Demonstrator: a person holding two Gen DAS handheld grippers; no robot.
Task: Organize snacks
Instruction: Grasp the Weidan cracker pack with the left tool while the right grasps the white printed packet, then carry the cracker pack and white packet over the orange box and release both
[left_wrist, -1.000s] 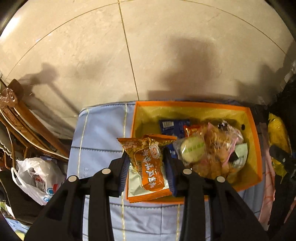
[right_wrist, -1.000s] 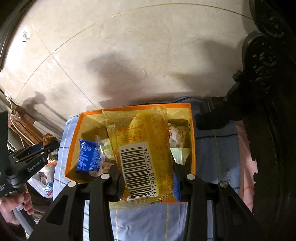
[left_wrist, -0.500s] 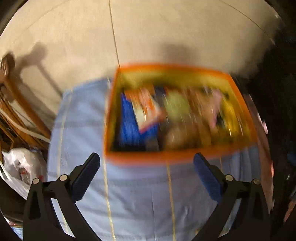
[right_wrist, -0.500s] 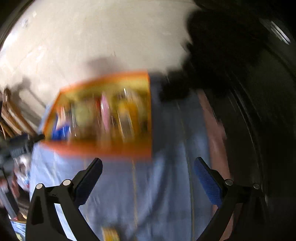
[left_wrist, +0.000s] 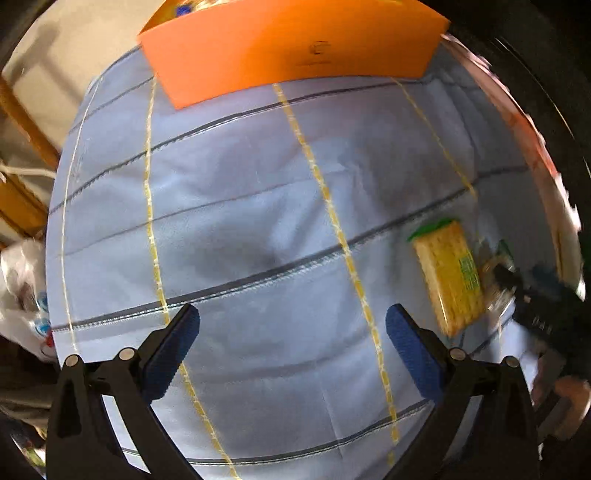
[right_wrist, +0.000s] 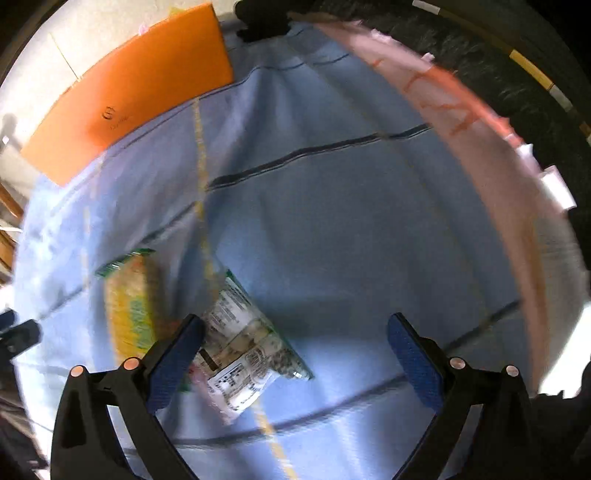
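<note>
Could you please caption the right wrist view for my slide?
Open right gripper above a blue cloth, beside a clear printed snack packet and a yellow cracker pack; orange box behind.

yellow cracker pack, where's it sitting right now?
On the blue cloth, right side of the left wrist view: yellow cracker pack lies flat beside the clear snack packet, apart from the orange box at the top.

Two black angular grippers, blue ribbed pads on the fingers (left_wrist: 412, 345), seemingly silver and copper-toned rivets at the pivots.

Home: tablecloth (left_wrist: 240, 206), wooden chair (left_wrist: 22, 122)
</note>
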